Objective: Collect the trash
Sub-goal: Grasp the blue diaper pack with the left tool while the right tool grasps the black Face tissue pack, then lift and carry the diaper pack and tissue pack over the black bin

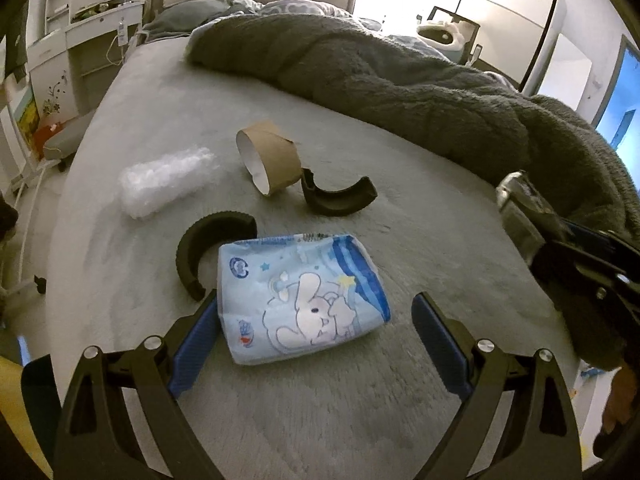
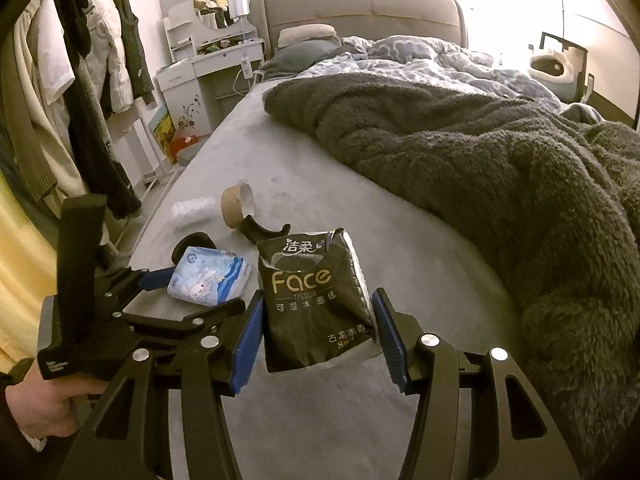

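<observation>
A blue wipes pack with a rabbit print (image 1: 304, 300) (image 2: 210, 276) lies on the grey bed sheet (image 1: 320, 420). My left gripper (image 1: 316, 312) stands open around it, its left pad at the pack's edge, the right pad apart from it. My right gripper (image 2: 318, 316) is shut on a black Face tissue pack (image 2: 316, 304), held upright above the sheet. Farther off lie a cardboard tape roll (image 1: 270, 160) (image 2: 236, 204), two curved black plastic pieces (image 1: 340, 196) (image 1: 208, 248) and a roll of bubble wrap (image 1: 166, 184) (image 2: 192, 208).
A dark fleece blanket (image 1: 400, 88) (image 2: 460, 152) is bunched along the bed's right side. A white dresser with a round mirror (image 2: 208, 56) and a rack of hanging clothes (image 2: 80, 92) stand left of the bed. A hand (image 2: 44, 404) holds the left gripper's handle.
</observation>
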Tool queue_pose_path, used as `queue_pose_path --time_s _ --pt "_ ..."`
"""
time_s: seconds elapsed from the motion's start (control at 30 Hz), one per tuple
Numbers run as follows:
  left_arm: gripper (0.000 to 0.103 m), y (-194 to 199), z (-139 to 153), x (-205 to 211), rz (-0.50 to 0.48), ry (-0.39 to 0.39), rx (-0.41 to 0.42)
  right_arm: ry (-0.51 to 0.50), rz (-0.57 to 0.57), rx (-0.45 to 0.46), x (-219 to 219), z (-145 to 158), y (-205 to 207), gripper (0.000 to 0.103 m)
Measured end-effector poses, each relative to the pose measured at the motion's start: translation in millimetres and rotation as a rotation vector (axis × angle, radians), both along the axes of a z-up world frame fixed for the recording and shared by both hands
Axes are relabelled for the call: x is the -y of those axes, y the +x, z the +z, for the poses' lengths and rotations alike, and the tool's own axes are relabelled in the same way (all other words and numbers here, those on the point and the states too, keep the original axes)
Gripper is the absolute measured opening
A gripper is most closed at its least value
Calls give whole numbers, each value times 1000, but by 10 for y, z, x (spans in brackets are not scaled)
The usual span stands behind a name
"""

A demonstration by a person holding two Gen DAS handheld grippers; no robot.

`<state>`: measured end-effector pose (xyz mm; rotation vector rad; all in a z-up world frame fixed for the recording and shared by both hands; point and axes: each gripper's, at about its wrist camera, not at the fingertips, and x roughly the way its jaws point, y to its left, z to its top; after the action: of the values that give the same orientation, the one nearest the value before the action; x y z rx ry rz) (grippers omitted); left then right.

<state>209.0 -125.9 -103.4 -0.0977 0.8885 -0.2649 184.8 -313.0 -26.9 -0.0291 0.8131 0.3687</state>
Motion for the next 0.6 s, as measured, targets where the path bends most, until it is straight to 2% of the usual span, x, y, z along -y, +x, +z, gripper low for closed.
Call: queue_pose_path --time_s 0.2,0.4,0.47,0.6 --pt "92 65 -30 37 22 23 -2 2 0 -5 49 -26 -27 54" --pt "84 115 -42 8 49 33 -5 6 0 -10 96 -39 -46 54" --pt "79 109 -46 6 61 43 -3 5 2 -11 99 -35 -50 54" --pt "77 81 -31 -15 59 34 2 4 8 -9 88 -30 -51 54"
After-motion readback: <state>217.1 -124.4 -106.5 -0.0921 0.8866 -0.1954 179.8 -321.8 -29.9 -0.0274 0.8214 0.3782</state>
